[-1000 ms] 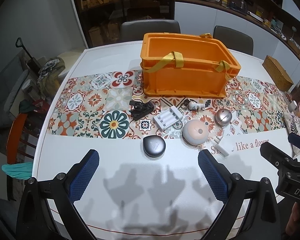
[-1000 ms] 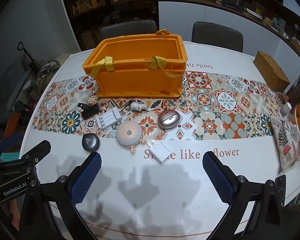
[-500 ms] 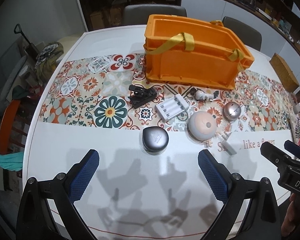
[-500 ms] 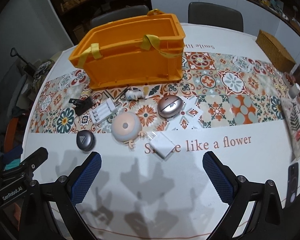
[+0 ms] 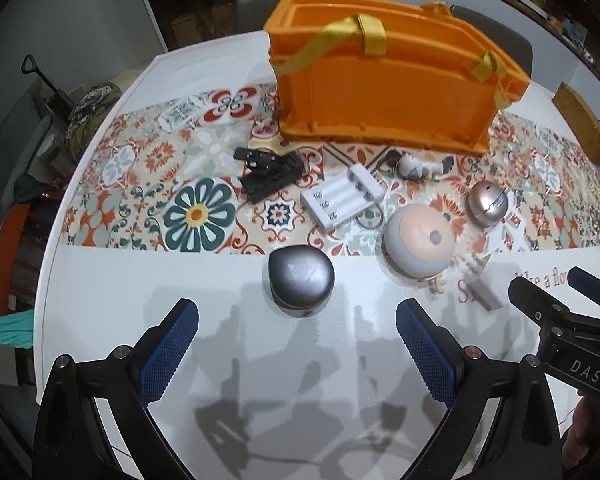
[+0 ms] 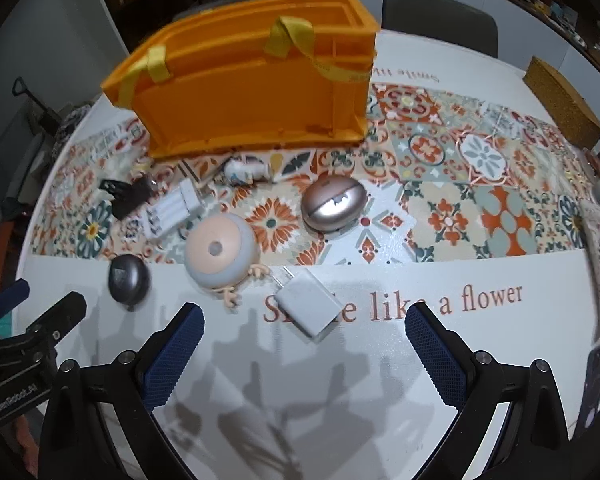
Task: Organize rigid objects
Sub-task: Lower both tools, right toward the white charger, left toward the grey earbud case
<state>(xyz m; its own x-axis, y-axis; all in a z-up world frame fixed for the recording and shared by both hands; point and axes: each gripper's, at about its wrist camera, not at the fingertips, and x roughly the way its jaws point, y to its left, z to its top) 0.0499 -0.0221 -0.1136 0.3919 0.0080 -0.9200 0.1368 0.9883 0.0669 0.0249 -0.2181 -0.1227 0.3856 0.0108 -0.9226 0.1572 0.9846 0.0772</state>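
While your left gripper (image 5: 296, 344) hangs spread wide over the bare white table (image 5: 148, 280), nothing sits between its blue pads (image 5: 168, 350); the dark grey pebble-shaped case (image 5: 301, 278) lies just ahead at 12 o'clock, apart from both fingers. Your right gripper (image 6: 304, 350) is likewise released and empty, and the white charger plug (image 6: 309, 306) lies flat just past its fingertips at 12 o'clock, over the red lettering on the tabletop.

From your left view, the orange crate (image 5: 384, 92) with yellow straps stands at 12 to 1 o'clock on the patterned tile runner (image 5: 196, 212), its opening up. In front of it, the black clip (image 5: 269, 172) lies at 11 o'clock of the grey case, the white battery holder (image 5: 342, 197) at 1 o'clock, and a small white figurine (image 5: 414, 166) sits close by the crate's near wall. The round pink-and-grey gadget (image 5: 418, 240) rests at 2 o'clock of the grey case, near the runner's near edge, with the shiny rose-gold egg-shaped case (image 5: 487, 203) just beyond it at 1 o'clock.

From your right view the rose-gold case lies at 12 o'clock of the plug, and a woven brown box (image 6: 560, 104) sits well apart at 2 o'clock near the table edge
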